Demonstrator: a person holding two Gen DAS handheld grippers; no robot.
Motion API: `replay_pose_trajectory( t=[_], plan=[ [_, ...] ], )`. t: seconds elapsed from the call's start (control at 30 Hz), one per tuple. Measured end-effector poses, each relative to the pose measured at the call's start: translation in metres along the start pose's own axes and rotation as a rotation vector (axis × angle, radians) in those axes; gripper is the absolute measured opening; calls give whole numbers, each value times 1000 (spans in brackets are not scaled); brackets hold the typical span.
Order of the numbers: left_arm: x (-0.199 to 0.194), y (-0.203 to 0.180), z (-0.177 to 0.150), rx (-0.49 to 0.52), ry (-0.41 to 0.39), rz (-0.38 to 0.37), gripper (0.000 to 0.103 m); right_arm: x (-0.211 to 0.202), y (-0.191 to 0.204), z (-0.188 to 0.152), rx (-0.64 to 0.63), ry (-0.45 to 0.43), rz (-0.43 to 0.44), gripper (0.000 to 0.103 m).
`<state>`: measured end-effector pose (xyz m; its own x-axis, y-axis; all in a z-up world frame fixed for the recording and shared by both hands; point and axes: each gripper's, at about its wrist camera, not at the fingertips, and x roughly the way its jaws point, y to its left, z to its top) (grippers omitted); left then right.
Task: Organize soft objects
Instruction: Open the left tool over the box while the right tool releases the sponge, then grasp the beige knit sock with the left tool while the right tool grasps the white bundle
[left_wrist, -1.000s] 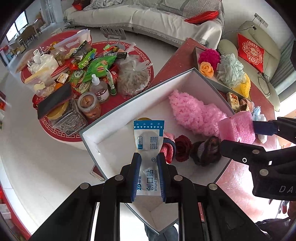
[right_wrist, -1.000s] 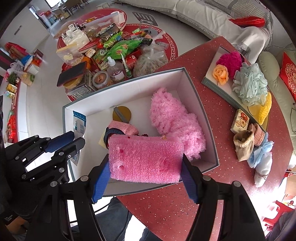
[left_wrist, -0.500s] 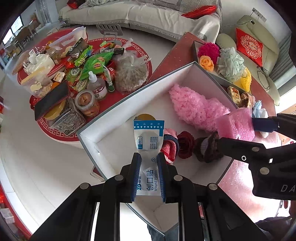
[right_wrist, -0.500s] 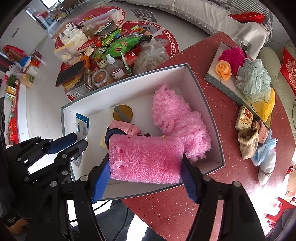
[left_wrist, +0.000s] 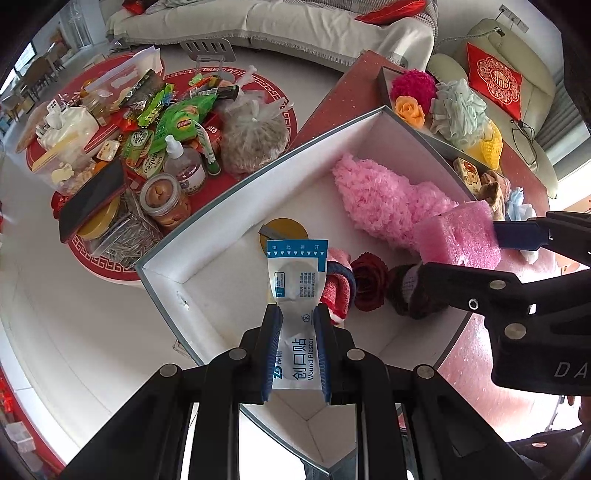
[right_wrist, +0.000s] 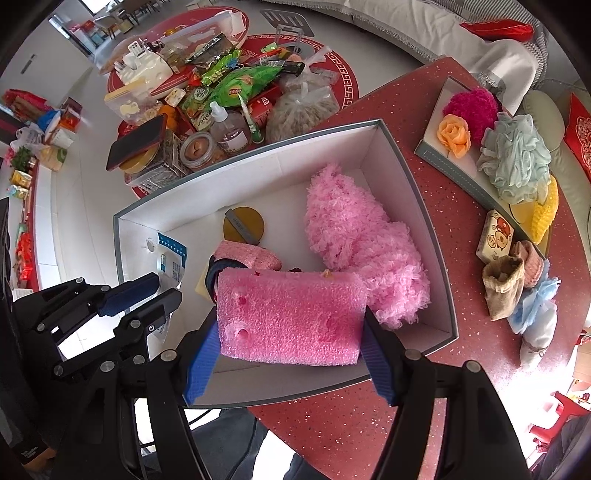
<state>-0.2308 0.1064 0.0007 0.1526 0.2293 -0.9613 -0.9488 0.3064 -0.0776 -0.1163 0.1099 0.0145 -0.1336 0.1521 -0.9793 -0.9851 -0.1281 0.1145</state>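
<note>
Holding the pink foam block (right_wrist: 291, 314) by its two short ends, your right gripper (right_wrist: 290, 354) hangs over the near side of the white box (right_wrist: 424, 206). The foam looks light and squashy, so squeeze gently. Your left gripper (left_wrist: 295, 354) is pinched narrow on the wound plaster packet (left_wrist: 297, 295) — thin, floppy, probably slick — gripped at its lower half above the box's near corner.

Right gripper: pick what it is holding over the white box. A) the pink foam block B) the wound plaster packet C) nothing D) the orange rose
A: the right gripper is clamped on the pink foam block, one finger at each end, over the white box.
</note>
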Motion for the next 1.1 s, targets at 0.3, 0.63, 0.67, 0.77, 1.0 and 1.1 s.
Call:
replay_pose_trajectory(
  t=[0.3, 0.63, 0.67, 0.77, 1.0, 1.1],
  plan=[
    [5, -2, 3, 8, 18, -12, 20, 8, -2, 7, 0, 12, 17, 74],
    [-4, 0, 8, -35, -12, -4, 102, 6, -19, 6, 72, -5, 85, 103],
    [-4, 1, 10, -43, -15, -2, 102, 4, -21, 5, 76, -20, 86, 103],
    [-2, 0, 14, -61, -7, 15, 102, -1, -28, 0, 96, -35, 79, 103],
    [1, -28, 24, -22, 17, -24, 102, -8, -68, -24, 203, -30, 83, 103],
    [2, -57, 33, 30, 33, -75, 102, -9, -99, -47, 296, -24, 78, 103]
  ],
)
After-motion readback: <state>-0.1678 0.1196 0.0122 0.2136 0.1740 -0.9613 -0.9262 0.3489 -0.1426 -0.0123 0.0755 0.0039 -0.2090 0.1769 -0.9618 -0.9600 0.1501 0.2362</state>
